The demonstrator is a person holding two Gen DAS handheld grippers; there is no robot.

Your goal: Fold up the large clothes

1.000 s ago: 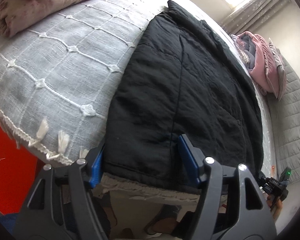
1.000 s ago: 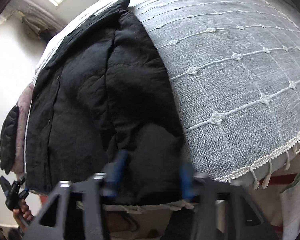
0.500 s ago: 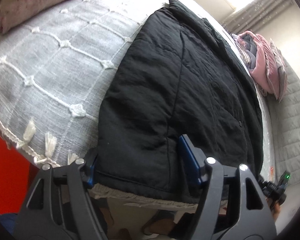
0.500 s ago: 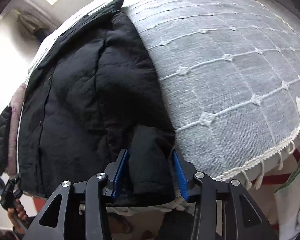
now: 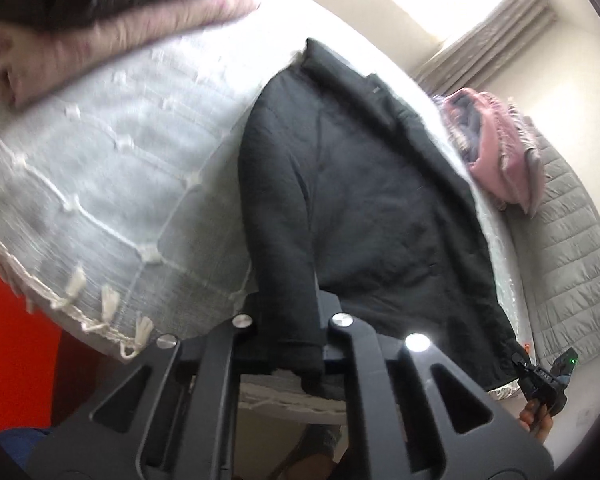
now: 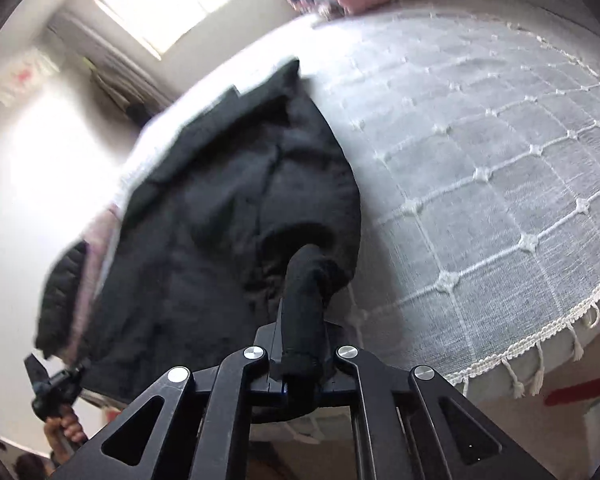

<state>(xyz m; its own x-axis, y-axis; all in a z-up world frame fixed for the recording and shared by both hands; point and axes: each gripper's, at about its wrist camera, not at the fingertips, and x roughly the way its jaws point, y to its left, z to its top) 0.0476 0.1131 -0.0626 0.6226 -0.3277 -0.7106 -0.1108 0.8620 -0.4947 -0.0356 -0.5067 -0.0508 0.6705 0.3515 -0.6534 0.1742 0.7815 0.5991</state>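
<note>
Both of my grippers have closed since a second ago, when their jaws stood wide over the near hem, and both have come up a little with cloth in them. My left gripper (image 5: 290,344) is clamped tight on the near hem of the black coat (image 5: 380,208), its jaws pinched on a bunched fold at the coat's left near corner. My right gripper (image 6: 302,360) is likewise pinched shut on a rolled wad of the same hem at the right near corner, and the cloth rises from it in a dark tube.

Taking the bed (image 6: 480,184) with its pale grid coverlet as landmark: the coat lies spread flat along the bed's window-side part, its hem at the bed's near edge where I stand, its collar toward the far end. Its long axis runs straight away from both grippers. Neither hand is nearer than the other; each holds one corner of the hem. So the fold, I judge, goes forward, hem carried over toward collar.

Farther along the bed, beyond the collar, a pink bundle of bedding (image 5: 496,148) lies heaped.
</note>
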